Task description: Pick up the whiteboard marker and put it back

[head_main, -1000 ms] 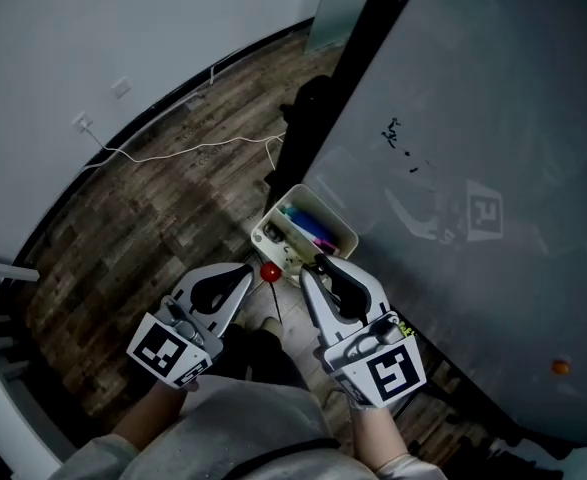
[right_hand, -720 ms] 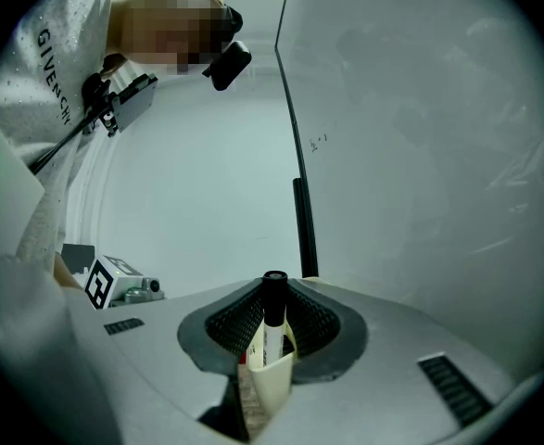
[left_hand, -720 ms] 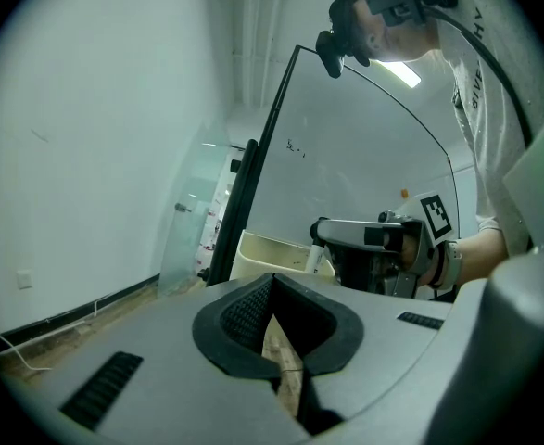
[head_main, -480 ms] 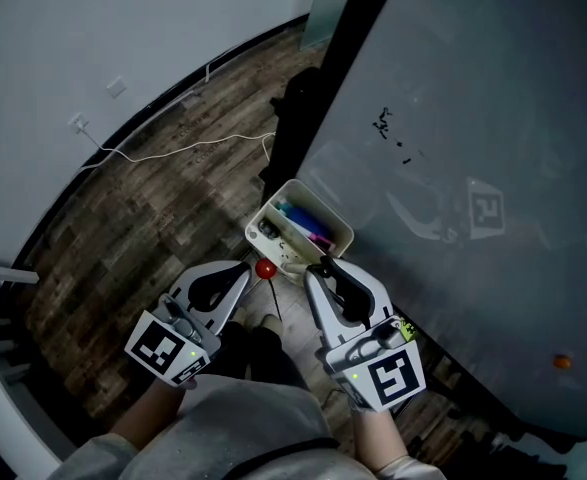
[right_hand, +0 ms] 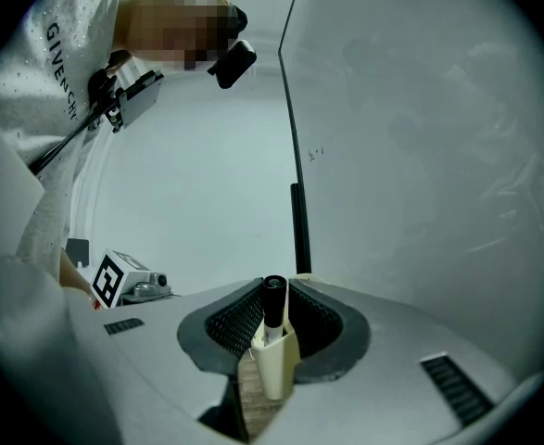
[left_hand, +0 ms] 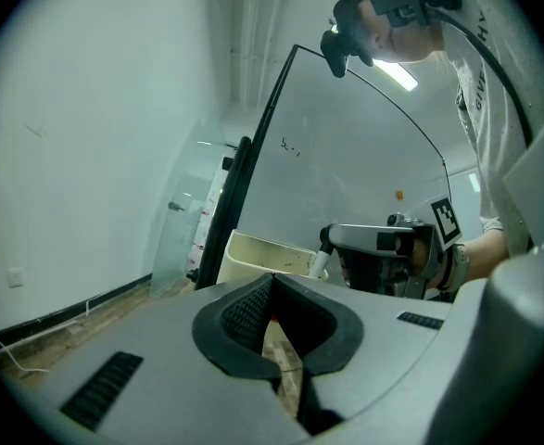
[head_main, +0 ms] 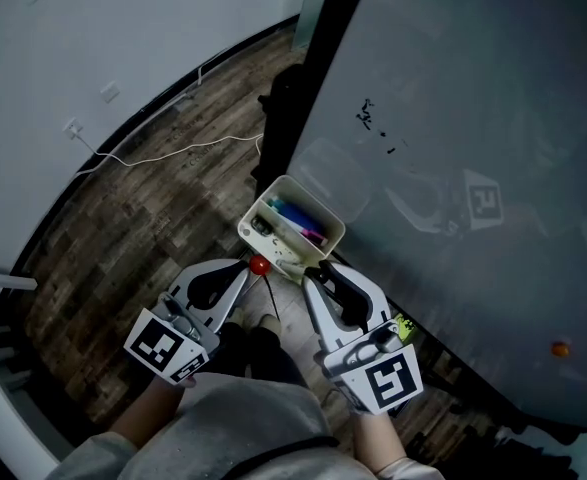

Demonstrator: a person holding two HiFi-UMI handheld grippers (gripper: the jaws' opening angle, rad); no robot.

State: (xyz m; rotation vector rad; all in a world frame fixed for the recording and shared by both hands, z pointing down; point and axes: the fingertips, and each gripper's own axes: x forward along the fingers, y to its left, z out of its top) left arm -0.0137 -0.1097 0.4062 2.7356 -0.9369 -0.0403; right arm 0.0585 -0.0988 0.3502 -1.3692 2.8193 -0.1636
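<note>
Marker (right_hand: 272, 341): one, round white barrel, black cap, upright in the right hand-held gripper (right_hand: 276, 286), just beside the tray.
Left hand-held gripper (left_hand: 273, 278): ribbed jaws together, empty.
Tray (left_hand: 262, 256): one cream rectangular box holding coloured pens.

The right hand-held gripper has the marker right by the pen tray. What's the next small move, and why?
Probably ease the right hand-held gripper forward over the tray before opening. Its jaws are shut on the marker, which seems to sit only at the tray's near rim, so letting go now might drop it outside.
</note>
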